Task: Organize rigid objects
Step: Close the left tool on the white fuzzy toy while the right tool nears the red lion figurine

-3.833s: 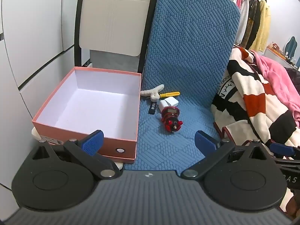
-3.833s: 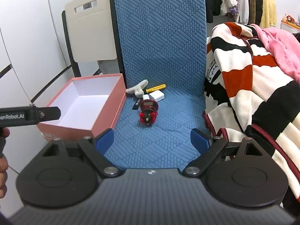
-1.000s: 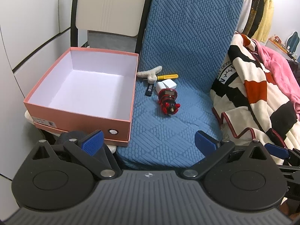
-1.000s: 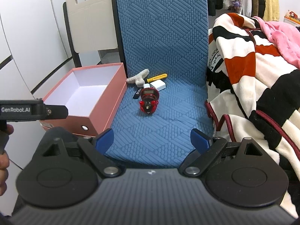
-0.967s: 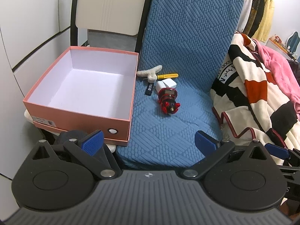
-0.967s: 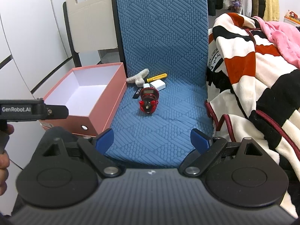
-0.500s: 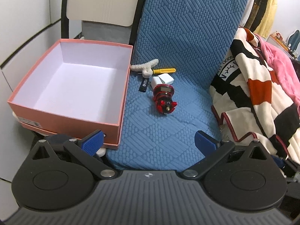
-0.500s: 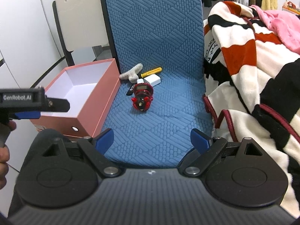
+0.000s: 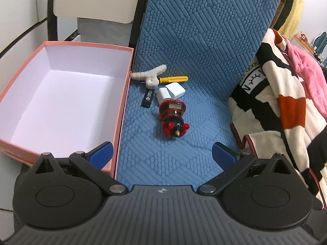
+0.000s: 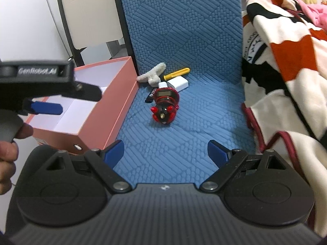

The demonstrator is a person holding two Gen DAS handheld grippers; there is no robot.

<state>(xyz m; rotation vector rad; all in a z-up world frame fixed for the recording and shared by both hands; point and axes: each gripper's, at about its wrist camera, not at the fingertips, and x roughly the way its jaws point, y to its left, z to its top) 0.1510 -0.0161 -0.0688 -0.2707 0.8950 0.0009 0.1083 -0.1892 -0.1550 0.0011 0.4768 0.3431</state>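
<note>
A small cluster of rigid things lies on the blue quilted seat cushion [image 9: 167,163], toward its back where the seat meets the upright backrest. Nearest the cameras is the red-and-black toy [image 9: 173,116] [image 10: 164,105], lying on its side with its pointed tip facing forward. Just behind it, touching or nearly so, sits a white charger block [image 9: 171,92] [image 10: 177,84]. To the left of that lies a thin black stick [image 9: 148,98] [image 10: 150,96], and behind both a yellow-handled tool [image 9: 173,79] [image 10: 176,73] lies partly under a fuzzy white T-shaped piece [image 9: 150,77] [image 10: 153,75].

The pink box [image 9: 122,94] [image 10: 114,110] stands open just left of the cluster, its right wall beside the fuzzy piece and the black stick; its white inside holds nothing.

The left hand-held gripper [image 9: 162,154] has its blue-padded fingers spread wide and holds nothing; the toy lies ahead of it, roughly centred between the fingers but well short of them, and its left finger sits over the box's near corner. The right hand-held gripper [image 10: 165,152] is likewise spread and holds nothing, with the toy straight ahead and apart. In the right wrist view, the left tool reaches over the box, held by a hand [image 10: 8,149].

A striped blanket [image 9: 286,106] [image 10: 286,71] is heaped on the right of the seat.
</note>
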